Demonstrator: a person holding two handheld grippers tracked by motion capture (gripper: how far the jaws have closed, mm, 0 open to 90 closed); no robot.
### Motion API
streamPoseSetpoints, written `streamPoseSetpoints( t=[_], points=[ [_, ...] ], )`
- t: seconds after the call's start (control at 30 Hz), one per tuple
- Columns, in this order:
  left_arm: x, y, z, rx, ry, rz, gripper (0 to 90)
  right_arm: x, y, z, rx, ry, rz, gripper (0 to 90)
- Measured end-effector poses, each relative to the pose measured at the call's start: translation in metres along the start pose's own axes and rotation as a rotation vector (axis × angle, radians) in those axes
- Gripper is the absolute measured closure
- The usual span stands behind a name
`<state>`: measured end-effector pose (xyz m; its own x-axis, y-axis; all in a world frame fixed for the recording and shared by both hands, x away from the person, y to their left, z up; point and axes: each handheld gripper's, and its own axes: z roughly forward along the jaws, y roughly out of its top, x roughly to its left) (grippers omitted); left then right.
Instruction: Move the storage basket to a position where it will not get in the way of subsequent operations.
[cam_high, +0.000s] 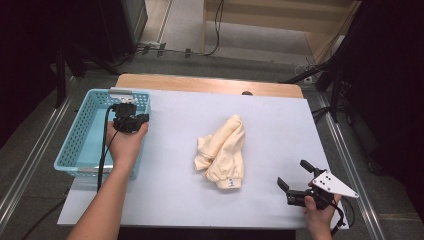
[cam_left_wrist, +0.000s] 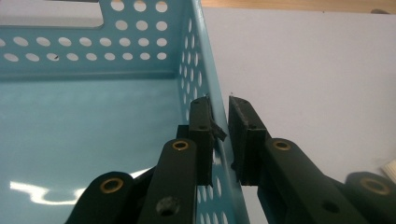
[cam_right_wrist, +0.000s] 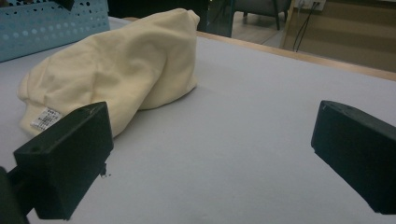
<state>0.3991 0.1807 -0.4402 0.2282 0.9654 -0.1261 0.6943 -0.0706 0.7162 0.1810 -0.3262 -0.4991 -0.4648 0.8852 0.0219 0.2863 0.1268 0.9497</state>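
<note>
High view: blue basket (cam_high: 82, 145) sits at table's (cam_high: 280, 120) left edge, cream cloth (cam_high: 223, 151) bunched mid-table, well apart from both grippers. Left gripper (cam_high: 129, 122) is at basket's right wall; right gripper (cam_high: 295, 180) sits near the front right corner, jaws spread wide, nothing between them.

Left gripper view gives what the high view can't: basket wall (cam_left_wrist: 205, 79) runs between the two jaws, one jaw inside the basket, one outside, both clamped on the rim. Basket floor is bare.

Right gripper view: jaws far apart w/ bare table between; cloth (cam_right_wrist: 116, 79) lies ahead and to the left, just past the left jaw, not touching. White label (cam_right_wrist: 45, 118) shows on its near end. Basket corner (cam_right_wrist: 51, 25) behind the cloth.
</note>
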Motion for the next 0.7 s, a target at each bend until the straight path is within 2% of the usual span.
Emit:
streamPoseSetpoints(
  t=[0.17, 0.4, 0.7],
  points=[
    [-0.0007, -0.0028, -0.0023, -0.004, -0.003, -0.006, 80.5, 0.0001, 0.0002, -0.0005, -0.005, -0.001, -0.002, 0.0],
    [-0.0028, -0.0074, -0.0070, -0.002, 0.004, 0.014, 80.9, -0.0006, 0.0002, -0.0008, -0.006, -0.003, -0.002, 0.0],
    [-0.0046, -0.0096, -0.0091, -0.001, 0.011, 0.020, 80.9, -0.0006, -0.0002, -0.0010, -0.005, -0.002, 0.001, 0.0]
  ],
)
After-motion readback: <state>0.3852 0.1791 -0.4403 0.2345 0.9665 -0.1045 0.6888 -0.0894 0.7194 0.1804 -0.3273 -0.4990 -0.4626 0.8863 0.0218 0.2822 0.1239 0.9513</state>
